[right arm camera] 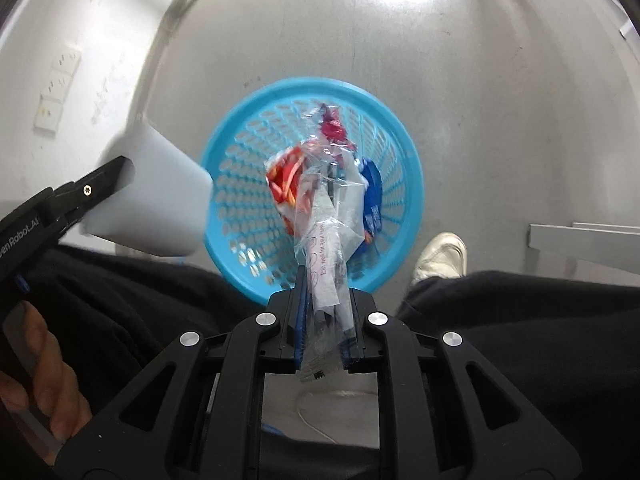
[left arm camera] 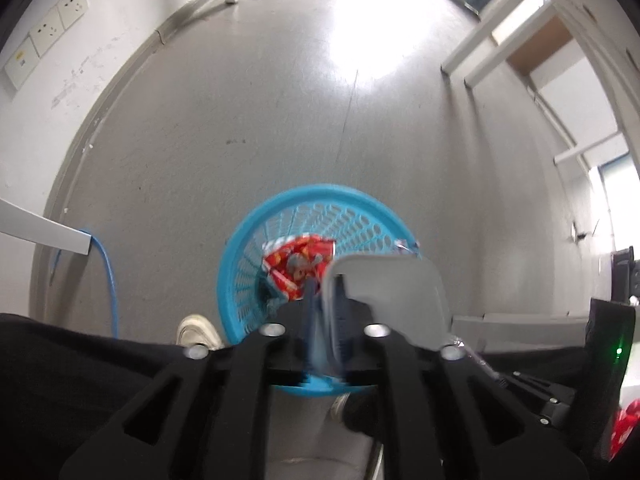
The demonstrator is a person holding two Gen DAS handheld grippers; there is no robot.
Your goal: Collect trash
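A blue plastic basket (left arm camera: 240, 240) (right arm camera: 412, 168) stands on the grey floor below both grippers. Inside it lie a red snack wrapper (left arm camera: 296, 260) (right arm camera: 284, 176) and a blue packet (right arm camera: 372, 200). My left gripper (left arm camera: 325, 284) points down over the basket's rim. The wall of a white paper cup (left arm camera: 392, 288) (right arm camera: 152, 200) sits between its parted pads, blurred. My right gripper (right arm camera: 326, 280) hangs over the basket's middle. A crumpled clear plastic wrapper (right arm camera: 328, 232) lies loosely between its parted blue pads and stretches toward the basket.
A person's black trouser legs and white shoes (left arm camera: 196, 332) (right arm camera: 440, 256) flank the basket. A hand (right arm camera: 40, 380) grips the left tool. A wall with sockets (left arm camera: 52, 28) and a blue cable (left arm camera: 106, 272) lie to the left, white table legs (left arm camera: 480, 48) to the right.
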